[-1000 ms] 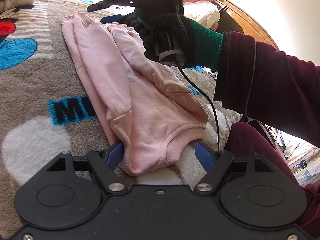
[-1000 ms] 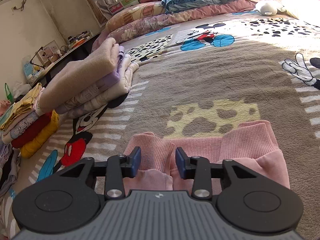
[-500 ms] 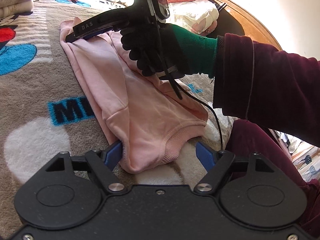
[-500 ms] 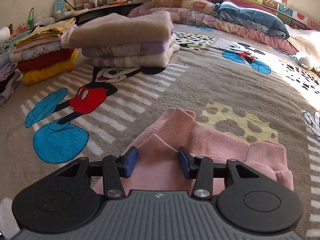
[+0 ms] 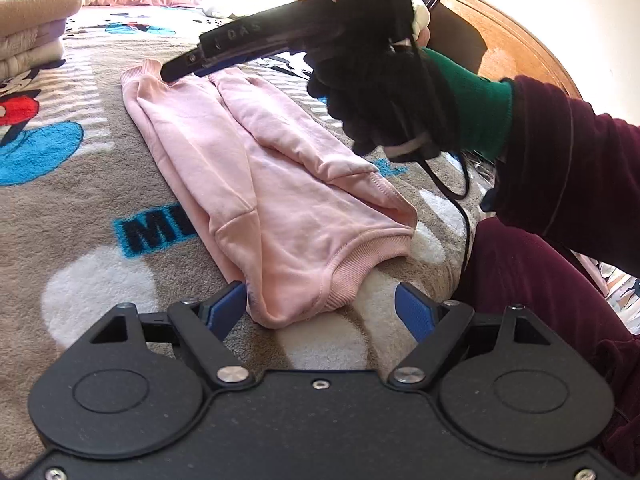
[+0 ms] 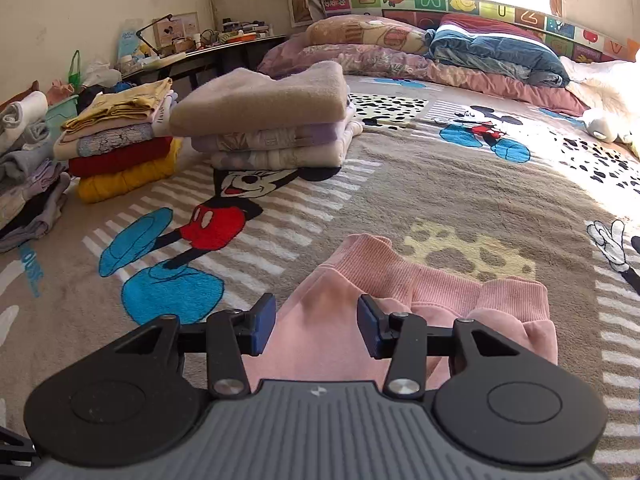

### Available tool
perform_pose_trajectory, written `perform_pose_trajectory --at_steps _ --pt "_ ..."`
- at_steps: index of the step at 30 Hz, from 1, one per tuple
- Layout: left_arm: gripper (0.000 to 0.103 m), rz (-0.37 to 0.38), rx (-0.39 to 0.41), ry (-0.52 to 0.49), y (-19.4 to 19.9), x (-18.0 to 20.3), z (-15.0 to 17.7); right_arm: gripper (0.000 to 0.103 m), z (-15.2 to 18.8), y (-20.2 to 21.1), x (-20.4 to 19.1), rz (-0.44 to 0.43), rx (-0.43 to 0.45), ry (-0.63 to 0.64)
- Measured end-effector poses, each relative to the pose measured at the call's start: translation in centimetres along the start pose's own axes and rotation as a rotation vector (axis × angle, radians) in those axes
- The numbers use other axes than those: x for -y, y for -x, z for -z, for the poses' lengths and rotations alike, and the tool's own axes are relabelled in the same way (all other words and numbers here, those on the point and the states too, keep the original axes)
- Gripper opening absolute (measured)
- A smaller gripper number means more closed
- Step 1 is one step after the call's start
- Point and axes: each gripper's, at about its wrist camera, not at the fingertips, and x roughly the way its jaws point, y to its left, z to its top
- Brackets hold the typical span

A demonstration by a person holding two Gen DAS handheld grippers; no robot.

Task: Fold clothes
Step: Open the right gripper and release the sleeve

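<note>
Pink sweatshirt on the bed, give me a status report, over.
Left gripper open at the ribbed neck end. Right gripper open over the hem end. Pink cotton sweatshirt flat, sleeves folded in. Nothing in the way.

A pale pink garment (image 5: 280, 184) with ribbed cuffs lies on a taupe blanket (image 6: 440, 184) printed with white stripes, a red-and-black cartoon mouse beside sky-blue patches, a yellow spotted patch and black-on-white dalmatian spots. Beyond the garment, a folded stack (image 6: 268, 124) runs beige, lilac, cream; left of it another stack (image 6: 120, 148) goes yellow, grey-blue, red, mustard. Both grippers are black with blue pads (image 6: 262, 322). The right hand (image 5: 384, 92) wears a black glove with a green cuff, under a maroon sleeve (image 5: 572, 168)
</note>
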Motion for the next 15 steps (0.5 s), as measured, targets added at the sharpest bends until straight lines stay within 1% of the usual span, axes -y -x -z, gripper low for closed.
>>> perform_pose_trajectory --at_steps 2,4,6,7,9,11,12,15 --pt "0.081 -0.004 0.011 -0.003 0.2 0.0 0.1 0.046 1.2 1.6 -1.8 -0.057 -0.009 0.044" --pt "0.081 -0.002 0.005 -0.003 -0.3 0.0 0.1 0.046 2.6 2.8 -3.7 -0.105 -0.024 0.091" --pt "0.081 -0.016 -0.019 -0.011 -1.0 0.2 0.2 0.046 4.4 3.3 -5.6 -0.129 -0.055 0.147" --pt "0.081 -0.023 -0.03 -0.014 -1.3 0.2 0.4 0.046 5.4 3.4 -6.5 -0.132 -0.068 0.178" --pt "0.081 -0.036 -0.049 -0.017 -1.9 0.1 0.6 0.046 7.4 2.9 -7.4 -0.095 -0.077 0.261" --pt "0.081 -0.033 -0.04 -0.01 -1.8 0.0 0.8 0.046 9.2 2.5 -8.2 -0.063 -0.082 0.33" --pt "0.081 -0.031 -0.033 -0.001 -1.5 -0.2 0.8 0.046 9.2 2.8 -8.1 -0.064 -0.063 0.314" --pt "0.081 -0.04 -0.017 0.008 -0.8 -0.4 1.0 0.046 8.7 5.0 -8.2 -0.07 0.03 0.244"
